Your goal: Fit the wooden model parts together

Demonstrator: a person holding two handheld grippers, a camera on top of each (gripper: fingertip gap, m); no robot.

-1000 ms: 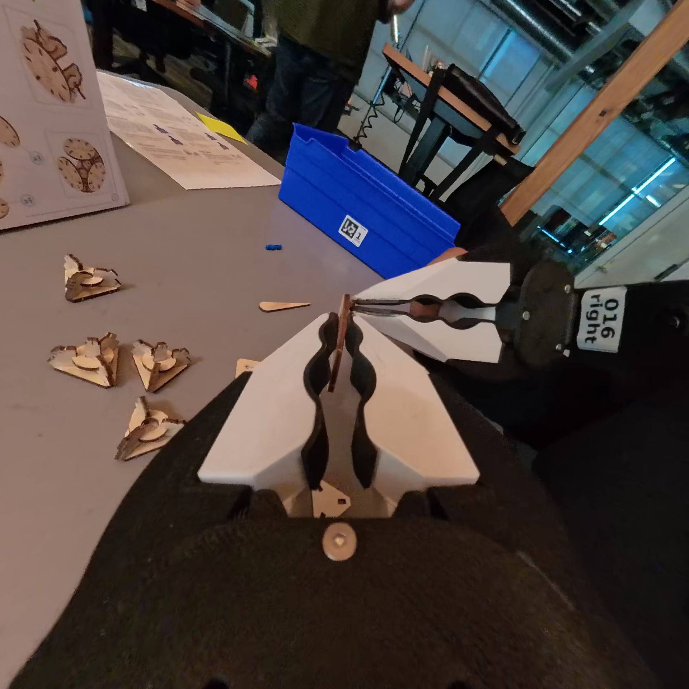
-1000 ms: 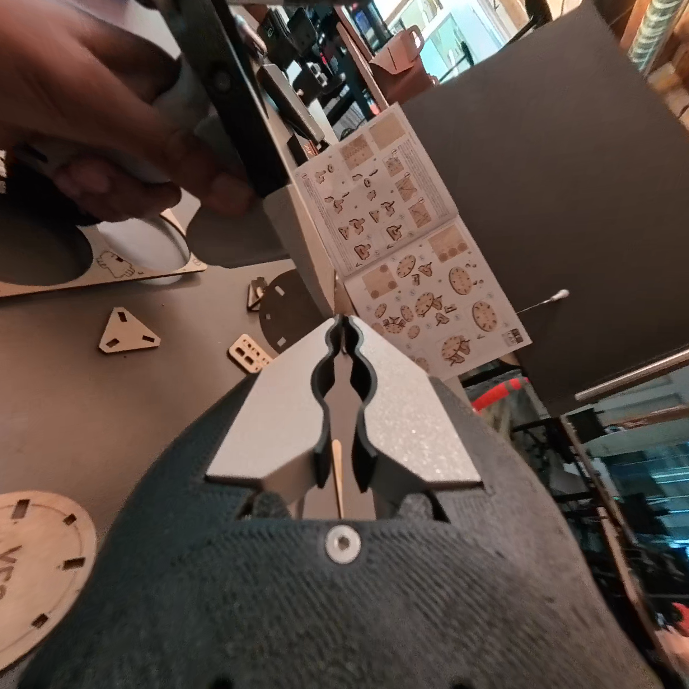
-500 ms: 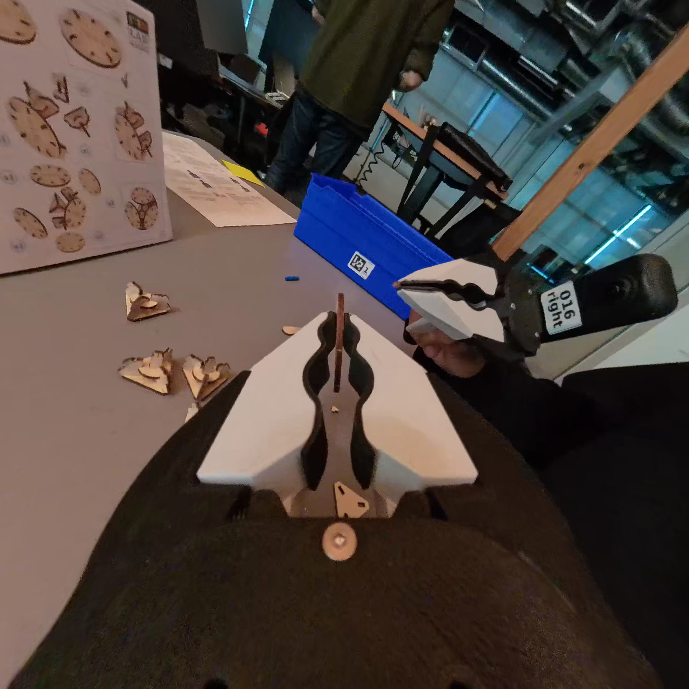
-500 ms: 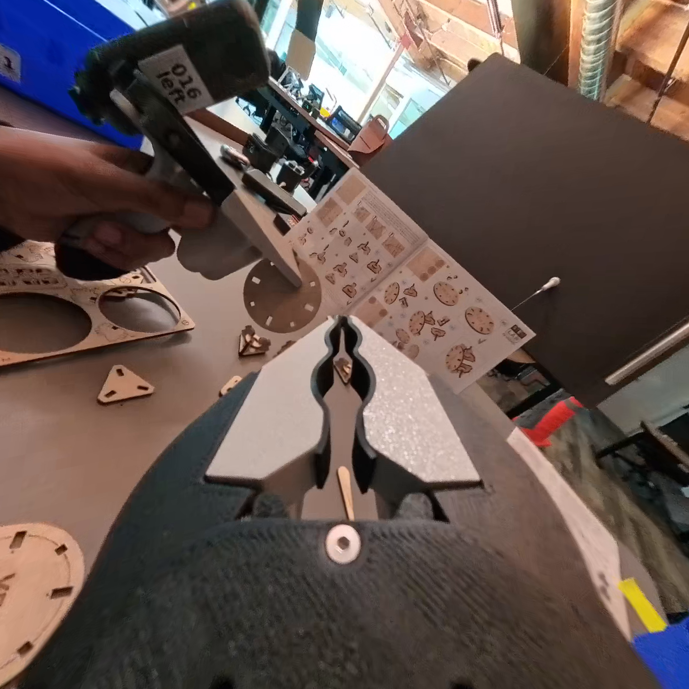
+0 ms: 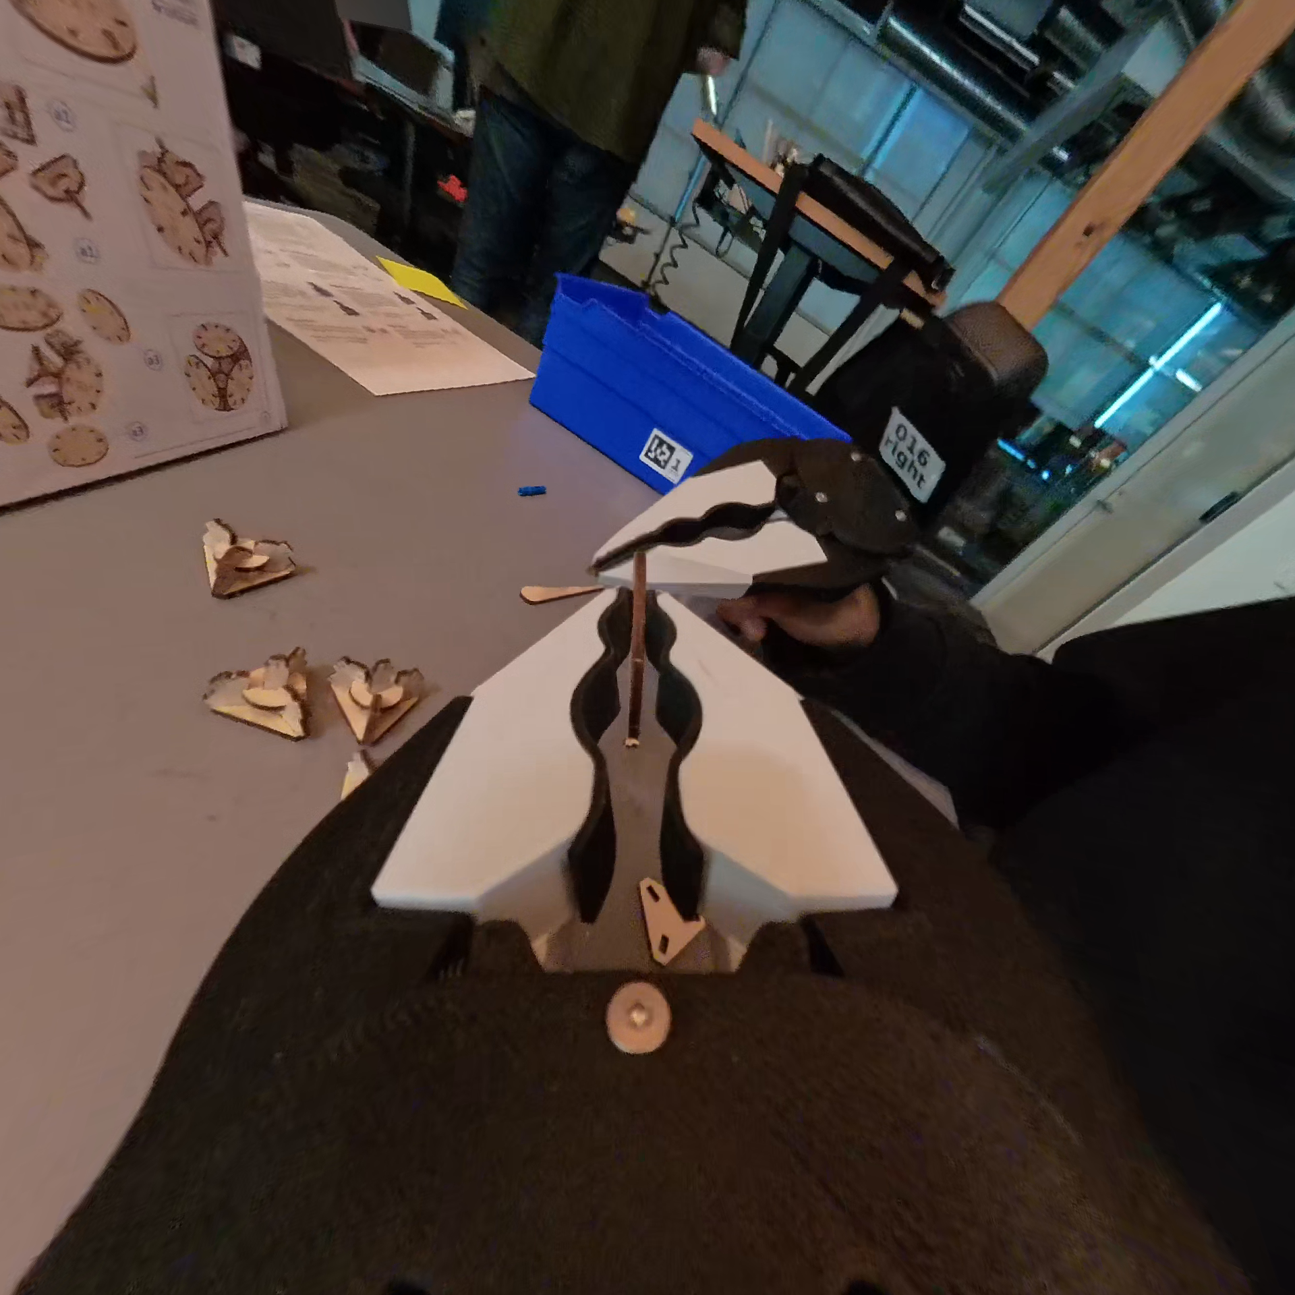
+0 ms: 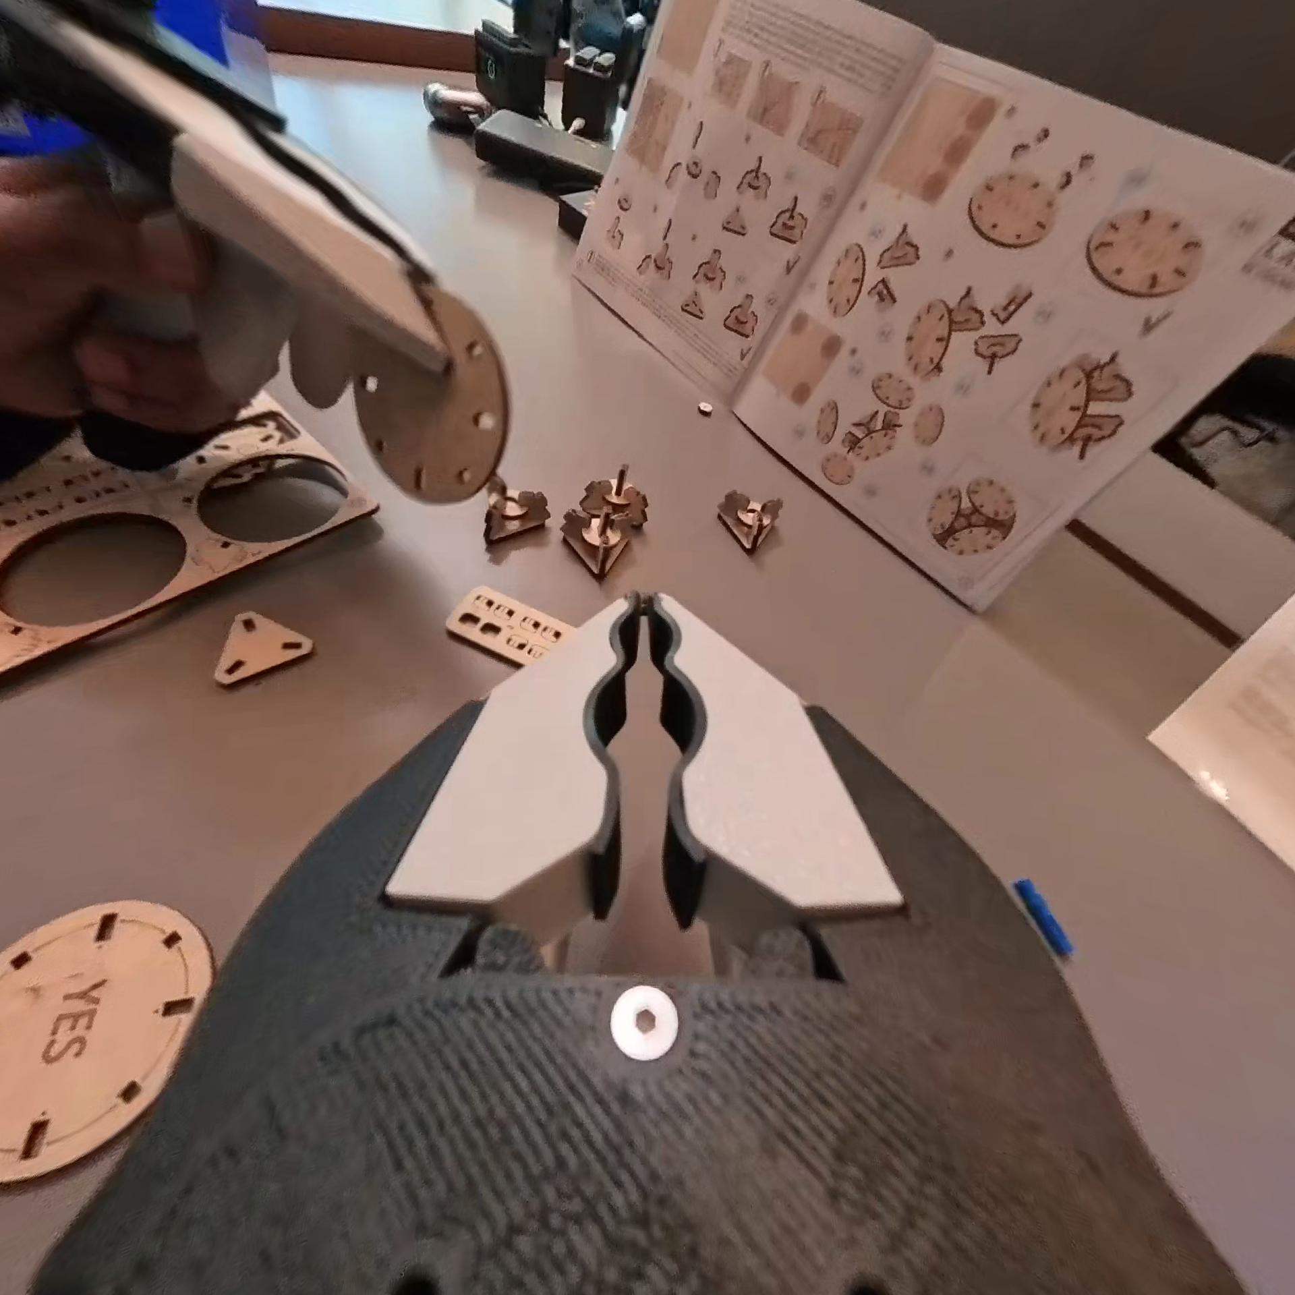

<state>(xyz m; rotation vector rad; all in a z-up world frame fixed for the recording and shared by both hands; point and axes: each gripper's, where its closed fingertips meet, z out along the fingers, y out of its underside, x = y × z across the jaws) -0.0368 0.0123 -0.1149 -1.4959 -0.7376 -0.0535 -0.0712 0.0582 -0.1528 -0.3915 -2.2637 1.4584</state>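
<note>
My left gripper (image 5: 634, 595) is shut on a thin round wooden disc (image 5: 638, 652), seen edge-on between its pads. In the right wrist view the same disc (image 6: 441, 420), with slots around its rim, hangs from the left gripper (image 6: 427, 329) above the grey table (image 6: 841, 631). My right gripper (image 6: 641, 603) is shut, its tips together with nothing showing between them. In the left wrist view the right gripper (image 5: 603, 564) hovers just beyond the top edge of the disc. Three small triangular wooden assemblies (image 6: 603, 532) stand on the table ahead of the right gripper.
An open instruction booklet (image 6: 946, 280) stands at the back. A blue bin (image 5: 652, 392) sits at the table's far edge. A wooden sheet with round cut-outs (image 6: 140, 546), a flat triangle (image 6: 259, 648), a small slotted plate (image 6: 504, 627) and an engraved disc (image 6: 84, 1030) lie around. A person (image 5: 581, 105) stands behind. About 8 centimeters separates my left fingertips from my right.
The right gripper's tips were at the disc, drew off to the right, and are now back near its top edge. The right view has tipped down toward the table. Left stays shut on the disc.
</note>
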